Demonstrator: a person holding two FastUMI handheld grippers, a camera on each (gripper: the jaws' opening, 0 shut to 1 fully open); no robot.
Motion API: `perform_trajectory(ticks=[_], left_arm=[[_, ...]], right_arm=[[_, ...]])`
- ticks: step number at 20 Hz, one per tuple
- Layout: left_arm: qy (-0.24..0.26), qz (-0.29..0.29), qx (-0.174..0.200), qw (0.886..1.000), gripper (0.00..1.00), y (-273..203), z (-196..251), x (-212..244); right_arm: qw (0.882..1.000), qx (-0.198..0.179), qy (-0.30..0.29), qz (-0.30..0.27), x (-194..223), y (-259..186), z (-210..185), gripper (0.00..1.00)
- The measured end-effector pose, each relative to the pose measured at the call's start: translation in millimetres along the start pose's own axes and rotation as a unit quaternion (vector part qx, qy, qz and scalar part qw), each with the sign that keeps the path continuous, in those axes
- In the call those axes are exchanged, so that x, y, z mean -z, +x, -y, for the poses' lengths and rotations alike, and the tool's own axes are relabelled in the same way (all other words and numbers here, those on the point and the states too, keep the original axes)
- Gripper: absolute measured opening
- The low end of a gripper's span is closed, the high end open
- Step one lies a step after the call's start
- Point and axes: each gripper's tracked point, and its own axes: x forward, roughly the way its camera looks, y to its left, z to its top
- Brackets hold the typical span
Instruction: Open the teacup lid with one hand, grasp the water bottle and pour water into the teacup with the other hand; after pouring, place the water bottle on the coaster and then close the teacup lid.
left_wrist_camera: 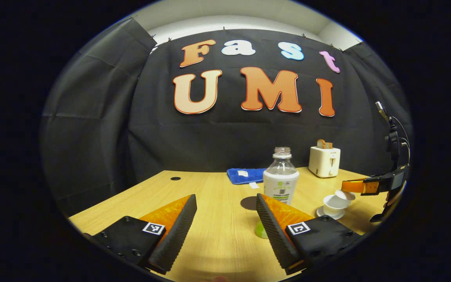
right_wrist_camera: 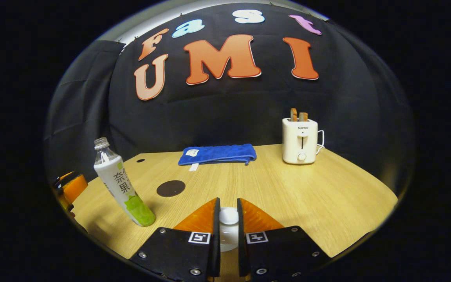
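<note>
Wooden table (right_wrist_camera: 288, 188), right gripper (right_wrist_camera: 228, 219) pinching lid (right_wrist_camera: 228, 216) (teacup hidden)

In the right gripper view, the water bottle (right_wrist_camera: 120, 184) stands at the table's (right_wrist_camera: 327, 203) left, the coaster (right_wrist_camera: 170, 188) just to its right, the folded towel (right_wrist_camera: 217, 153) behind the coaster, and the toaster (right_wrist_camera: 300, 141) at the back right.

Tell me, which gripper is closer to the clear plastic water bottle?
Left. The left gripper is open just in front of the clear plastic water bottle, which stands beyond its fingers. The right gripper is off to the side, shut on the white teacup lid.
</note>
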Motion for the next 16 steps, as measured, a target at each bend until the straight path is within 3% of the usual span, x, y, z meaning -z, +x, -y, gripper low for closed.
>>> perform_trajectory(ticks=[1,2,8,16], left_arm=[[-0.005,0.002,0.013,1.0,0.98,-0.2,9.8,0.1],[-0.011,0.003,0.031,0.999,0.97,-1.3,21.9,0.8],[-0.029,-0.014,0.094,0.995,0.98,11.7,77.0,17.0],[-0.043,-0.046,0.077,0.995,0.98,51.3,83.9,41.3]], right_arm=[[1.0,0.013,-0.001,0.002,-2.7,-2.0,11.4,0.14],[1.0,0.026,-0.001,0.003,-4.7,-3.6,22.7,0.18],[0.997,0.081,0.014,0.011,-12.8,-11.9,72.5,0.18],[0.996,0.092,0.02,0.007,-10.8,-18.4,87.7,0.18]])
